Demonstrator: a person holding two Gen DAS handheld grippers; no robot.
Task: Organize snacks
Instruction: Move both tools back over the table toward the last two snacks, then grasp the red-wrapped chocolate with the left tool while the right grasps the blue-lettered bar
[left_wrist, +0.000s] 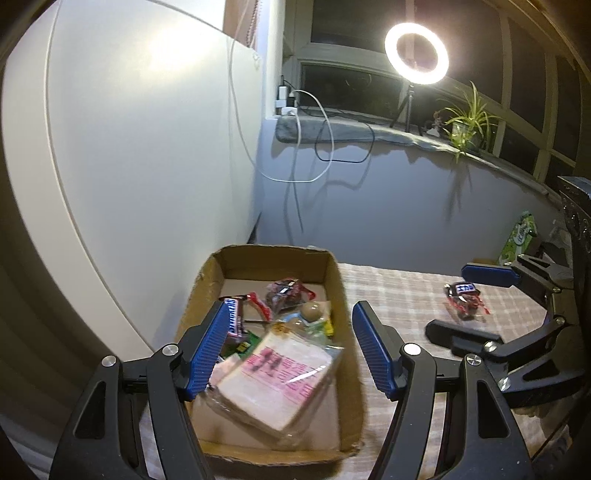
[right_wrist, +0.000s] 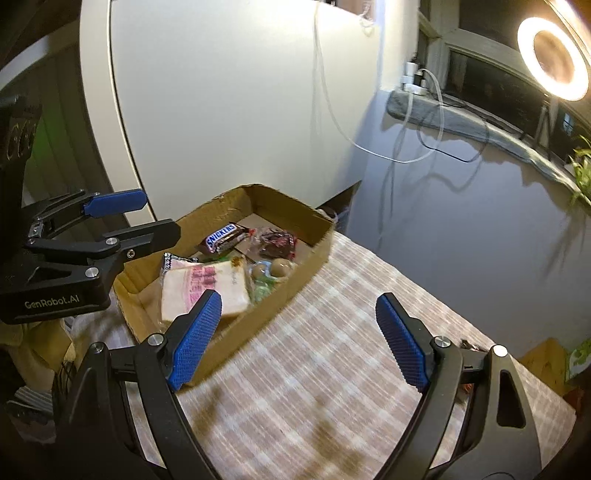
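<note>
Inside the cardboard box (left_wrist: 334, 280), the sandwich pack (left_wrist: 273, 380) is lying flat — both grippers, left gripper (left_wrist: 288, 350) and right gripper (right_wrist: 299, 339), gaping empty; a wrapped candy (left_wrist: 465, 299) is blurring.

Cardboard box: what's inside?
In the cardboard box: wrapped sandwich on top, Snickers bar, dark red-wrapped snack, clear pack with round brown pieces, green wrapper mostly covered. Anything under the sandwich is hidden.
</note>
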